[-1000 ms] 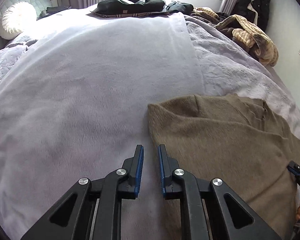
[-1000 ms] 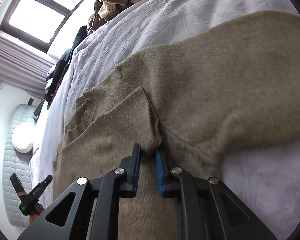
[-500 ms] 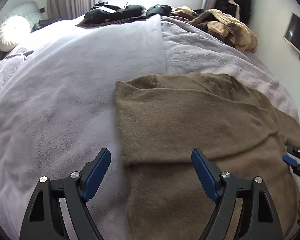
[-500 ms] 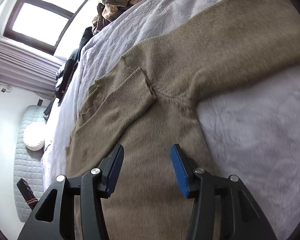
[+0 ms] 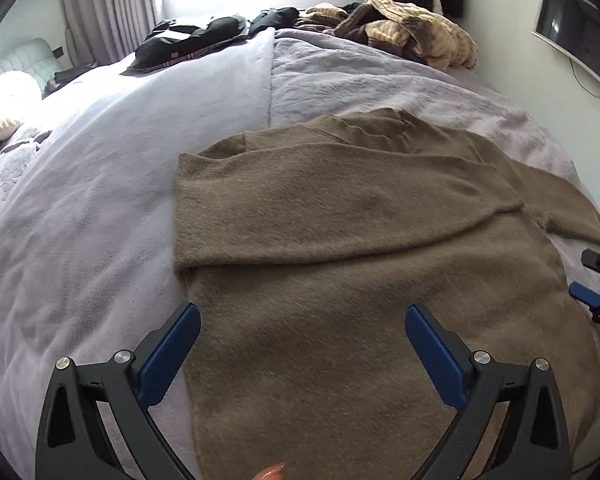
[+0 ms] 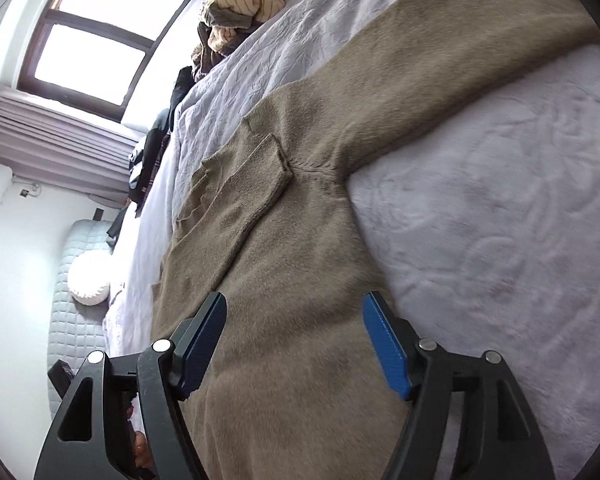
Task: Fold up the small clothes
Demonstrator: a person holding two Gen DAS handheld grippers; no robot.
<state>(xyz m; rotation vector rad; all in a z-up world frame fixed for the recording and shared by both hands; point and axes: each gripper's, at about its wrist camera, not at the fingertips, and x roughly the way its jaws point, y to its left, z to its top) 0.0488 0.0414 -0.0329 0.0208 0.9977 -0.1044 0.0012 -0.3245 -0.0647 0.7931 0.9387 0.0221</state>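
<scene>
A brown knit sweater (image 5: 360,248) lies flat on the lavender bed. One sleeve (image 6: 244,196) is folded across its chest; the other sleeve (image 6: 440,64) stretches out to the side. My left gripper (image 5: 302,344) is wide open and empty, above the sweater's lower left part. My right gripper (image 6: 296,336) is wide open and empty, above the sweater's body near the outstretched sleeve's armpit; it also shows in the left wrist view (image 5: 596,284) at the right edge.
The lavender bedcover (image 5: 100,200) spreads around the sweater. A pile of tan and brown clothes (image 5: 400,36) and dark garments (image 5: 196,36) lie at the far edge under the window. A round white cushion (image 5: 8,104) sits far left. A wall screen (image 5: 576,28) hangs at right.
Both grippers have opened wide; the right one let go of the sleeve cuff, which now lies on the chest. Both have drawn back from the sweater, so more of it shows.
</scene>
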